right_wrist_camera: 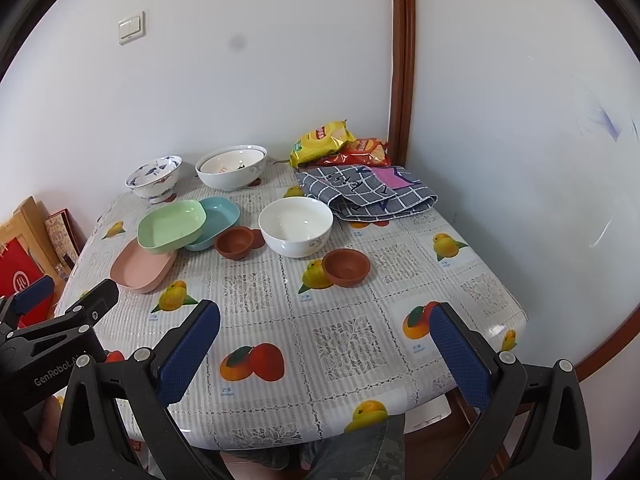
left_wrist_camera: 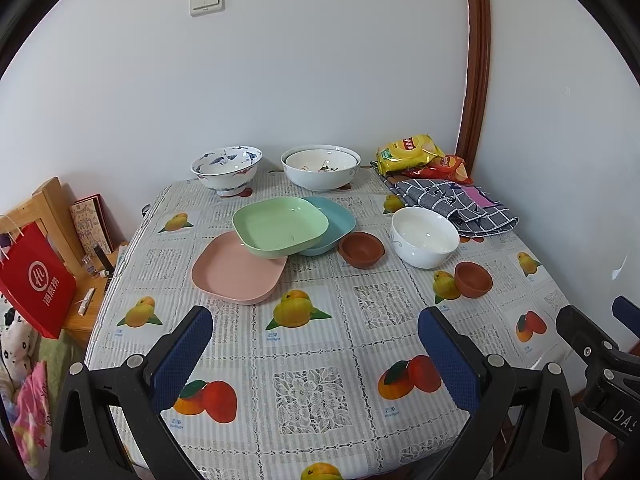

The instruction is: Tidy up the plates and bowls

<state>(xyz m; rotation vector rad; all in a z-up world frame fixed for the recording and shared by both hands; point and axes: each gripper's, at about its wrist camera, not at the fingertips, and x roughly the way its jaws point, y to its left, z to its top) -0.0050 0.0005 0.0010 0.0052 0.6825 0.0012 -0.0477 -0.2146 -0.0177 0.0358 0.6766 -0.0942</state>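
A green plate (left_wrist_camera: 280, 226) (right_wrist_camera: 172, 224) lies tilted across a pink plate (left_wrist_camera: 236, 274) (right_wrist_camera: 142, 268) and a blue plate (left_wrist_camera: 338, 216) (right_wrist_camera: 220, 214). Two small brown bowls (left_wrist_camera: 361, 249) (left_wrist_camera: 473, 279) (right_wrist_camera: 234, 243) (right_wrist_camera: 345, 267) flank a white bowl (left_wrist_camera: 424, 236) (right_wrist_camera: 296, 226). At the back stand a blue-patterned bowl (left_wrist_camera: 227, 170) (right_wrist_camera: 155, 178) and two nested white bowls (left_wrist_camera: 320, 166) (right_wrist_camera: 231, 166). My left gripper (left_wrist_camera: 314, 344) and right gripper (right_wrist_camera: 326, 346) hover open over the table's near edge, holding nothing.
Snack bags (left_wrist_camera: 414, 154) (right_wrist_camera: 336, 144) and a checked grey cloth (left_wrist_camera: 452, 204) (right_wrist_camera: 368, 192) fill the back right corner. A red paper bag (left_wrist_camera: 34, 284) hangs on a wooden chair (left_wrist_camera: 44, 208) to the left. The tablecloth (left_wrist_camera: 304, 360) has fruit prints. Walls stand behind and right.
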